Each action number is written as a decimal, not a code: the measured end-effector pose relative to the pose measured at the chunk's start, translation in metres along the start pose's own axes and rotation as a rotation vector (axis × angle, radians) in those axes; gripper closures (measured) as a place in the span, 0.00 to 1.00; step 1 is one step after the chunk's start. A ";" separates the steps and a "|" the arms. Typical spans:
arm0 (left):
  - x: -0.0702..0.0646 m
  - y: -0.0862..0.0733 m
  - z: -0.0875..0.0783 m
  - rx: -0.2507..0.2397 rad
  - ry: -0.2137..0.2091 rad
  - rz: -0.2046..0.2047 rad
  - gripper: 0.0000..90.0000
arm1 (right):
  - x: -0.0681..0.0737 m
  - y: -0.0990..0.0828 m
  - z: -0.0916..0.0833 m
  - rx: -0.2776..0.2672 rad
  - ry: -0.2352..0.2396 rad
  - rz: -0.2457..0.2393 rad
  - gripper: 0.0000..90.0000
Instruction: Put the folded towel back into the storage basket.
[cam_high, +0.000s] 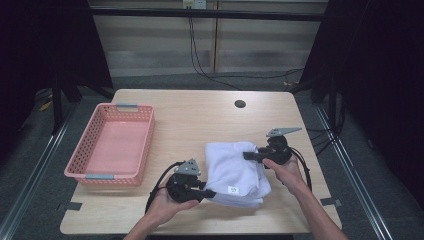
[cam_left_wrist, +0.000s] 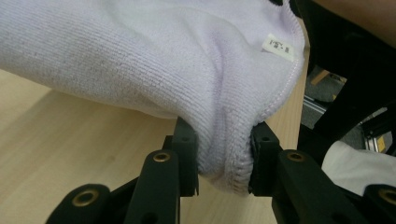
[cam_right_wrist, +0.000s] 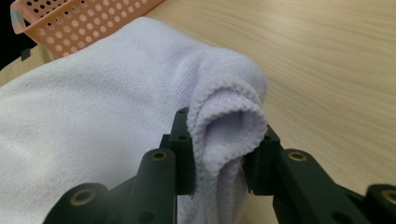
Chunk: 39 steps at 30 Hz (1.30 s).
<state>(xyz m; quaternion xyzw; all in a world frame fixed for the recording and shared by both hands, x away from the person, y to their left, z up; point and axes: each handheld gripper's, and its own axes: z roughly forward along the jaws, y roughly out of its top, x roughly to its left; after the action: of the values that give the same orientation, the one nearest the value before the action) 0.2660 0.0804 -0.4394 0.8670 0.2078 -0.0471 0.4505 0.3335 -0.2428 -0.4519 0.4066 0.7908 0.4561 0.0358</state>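
A folded pale lilac towel (cam_high: 234, 172) lies on the wooden table (cam_high: 200, 120), with a small white label (cam_high: 232, 190) near its front edge. My left gripper (cam_high: 209, 193) is shut on the towel's near left corner; in the left gripper view the cloth (cam_left_wrist: 224, 158) bunches between both pads. My right gripper (cam_high: 248, 155) is shut on the far right corner, and in the right gripper view the folded hem (cam_right_wrist: 224, 135) is pinched between its jaws. Both held corners are raised a little off the table.
An empty pink perforated basket (cam_high: 87, 167) stands at the left of the table. A round cable hole (cam_high: 240, 104) sits near the far edge. Cables trail from both grippers, and dark floor surrounds the table.
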 end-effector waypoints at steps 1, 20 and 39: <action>0.001 0.001 -0.002 -0.004 0.001 -0.002 0.78 | 0.000 0.002 0.000 -0.006 0.004 0.005 0.76; 0.021 0.012 -0.052 -0.115 0.042 -0.016 0.78 | 0.013 0.061 0.017 -0.032 0.039 -0.042 0.76; 0.044 0.000 -0.098 -0.181 0.117 -0.085 0.78 | 0.033 0.111 0.049 -0.043 0.081 -0.087 0.77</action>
<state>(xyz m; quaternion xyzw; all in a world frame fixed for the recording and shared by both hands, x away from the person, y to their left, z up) 0.2955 0.1733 -0.3937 0.8144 0.2738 0.0033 0.5117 0.4005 -0.1588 -0.3868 0.3522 0.7986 0.4869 0.0322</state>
